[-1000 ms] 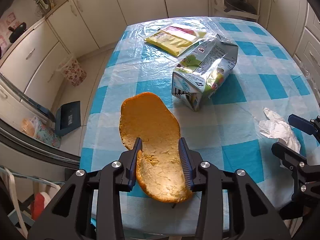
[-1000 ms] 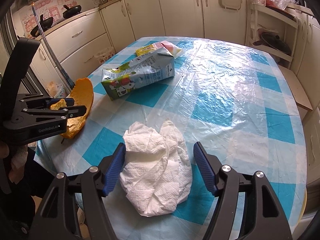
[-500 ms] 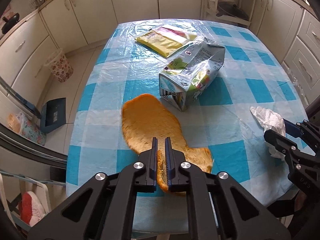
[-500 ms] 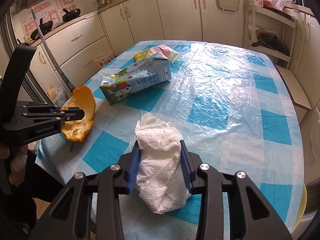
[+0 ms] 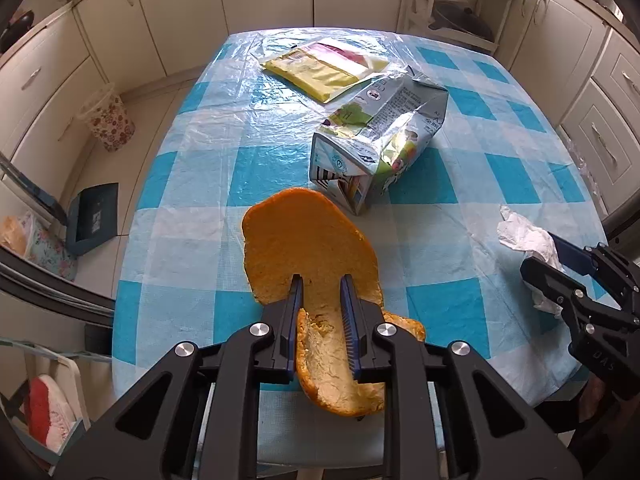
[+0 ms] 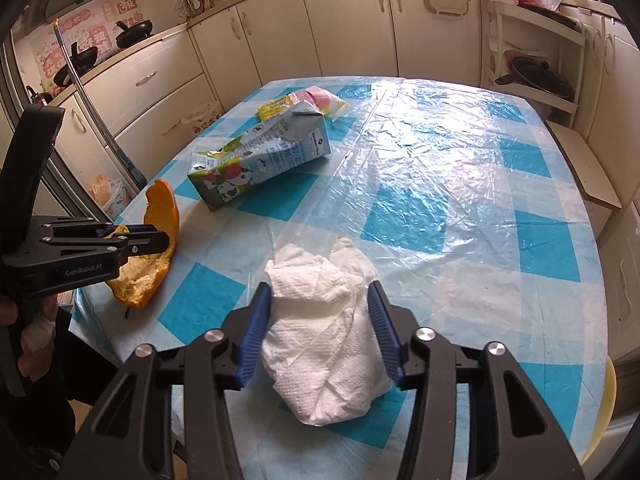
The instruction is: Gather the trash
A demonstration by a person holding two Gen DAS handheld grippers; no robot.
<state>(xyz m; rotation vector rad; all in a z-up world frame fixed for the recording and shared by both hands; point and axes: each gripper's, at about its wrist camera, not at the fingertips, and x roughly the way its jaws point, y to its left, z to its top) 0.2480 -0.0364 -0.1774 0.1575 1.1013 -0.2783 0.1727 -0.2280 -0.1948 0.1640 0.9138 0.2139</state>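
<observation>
My left gripper (image 5: 320, 284) is shut on a large orange peel (image 5: 300, 244), holding it up off the checked table; the peel also shows in the right wrist view (image 6: 160, 216). My right gripper (image 6: 318, 292) is shut on a crumpled white paper towel (image 6: 320, 344), which also shows in the left wrist view (image 5: 528, 240). A crushed milk carton (image 5: 376, 140) lies on its side mid-table. A flat yellow wrapper (image 5: 324, 68) lies beyond it at the far end.
The table (image 6: 460, 184) has a blue-and-white cloth under clear plastic. A small flowered bin (image 5: 106, 120) stands on the floor at the left by the cabinets. A dustpan (image 5: 94, 216) lies on the floor. Cabinets ring the room.
Both grippers closed, the left on the peel and the right on the paper towel, and lifted them; in the latest frames the jaws stand a little wider around each item.
</observation>
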